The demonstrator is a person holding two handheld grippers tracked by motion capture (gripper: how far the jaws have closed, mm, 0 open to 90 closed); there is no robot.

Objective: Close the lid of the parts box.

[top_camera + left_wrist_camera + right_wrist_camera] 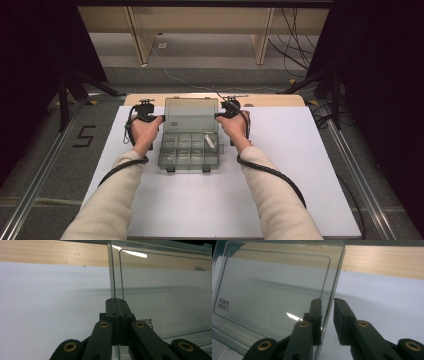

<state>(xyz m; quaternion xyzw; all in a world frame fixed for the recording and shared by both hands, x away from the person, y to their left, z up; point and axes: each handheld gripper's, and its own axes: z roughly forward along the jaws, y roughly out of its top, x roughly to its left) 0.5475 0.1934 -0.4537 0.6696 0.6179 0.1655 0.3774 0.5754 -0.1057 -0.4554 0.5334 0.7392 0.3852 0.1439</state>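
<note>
A clear plastic compartment box (189, 155) sits on the white table sheet (300, 165), its lid (191, 115) standing up at the far side. One compartment holds a small white piece (210, 141). My left gripper (161, 118) is at the lid's left edge; in the left gripper view its jaws (116, 300) are shut on that edge of the lid (160, 290). My right gripper (218, 115) is at the right edge. There the jaws (327, 300) straddle the edge of the lid (274, 285): one pad lies against it, the other stands a little off.
A pale wooden strip (270, 100) runs along the table's far edge behind the box. Cables trail from both grippers along the forearms. On the floor at the left is a black "5" mark (84, 136), and dark stands flank the table.
</note>
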